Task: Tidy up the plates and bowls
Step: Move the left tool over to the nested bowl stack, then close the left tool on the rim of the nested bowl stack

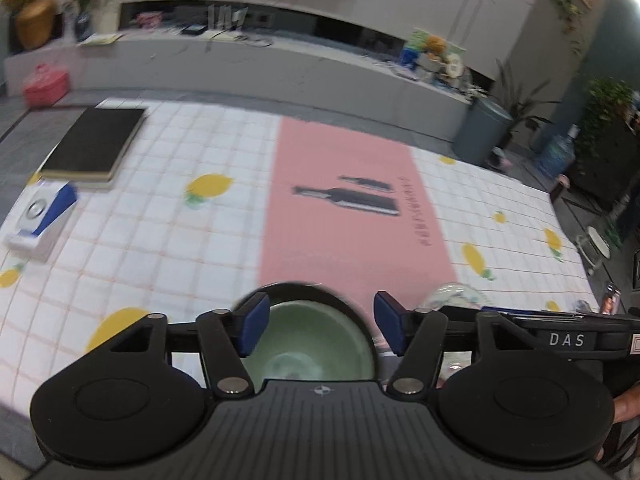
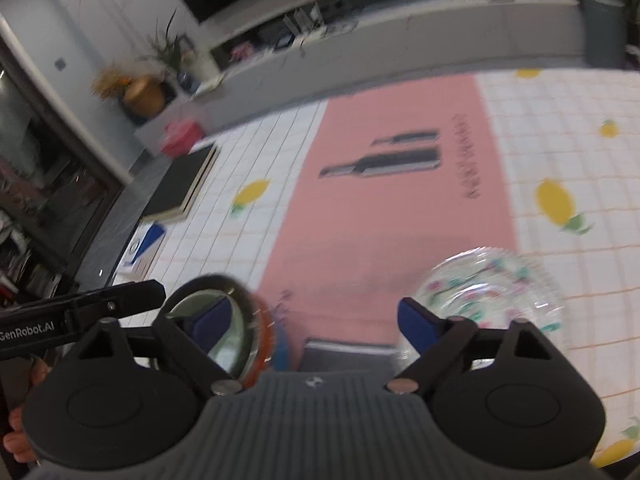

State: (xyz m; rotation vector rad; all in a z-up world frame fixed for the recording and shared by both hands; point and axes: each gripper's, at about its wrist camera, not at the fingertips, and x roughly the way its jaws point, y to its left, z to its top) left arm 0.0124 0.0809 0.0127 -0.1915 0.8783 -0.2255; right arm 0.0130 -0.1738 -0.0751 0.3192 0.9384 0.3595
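Note:
A dark-rimmed bowl with a pale green inside [image 1: 308,340] sits on the pink mat, right under my left gripper [image 1: 316,326]. The left jaws are open, one blue pad on each side of the bowl's rim. In the right wrist view the same bowl [image 2: 230,340] appears at lower left, with an orange-rimmed dish [image 2: 264,344] just beside it. A clear glass plate with a floral print [image 2: 490,294] lies on the checked cloth; it also shows in the left wrist view [image 1: 454,296]. My right gripper [image 2: 316,326] is open and empty above the table's near edge, between bowl and plate.
A black book [image 1: 94,146] and a white-and-blue box [image 1: 42,216] lie at the table's far left. A pink mat with a bottle print [image 1: 344,208] runs down the middle of the lemon-print cloth. A grey object [image 2: 348,356] lies just below the right gripper.

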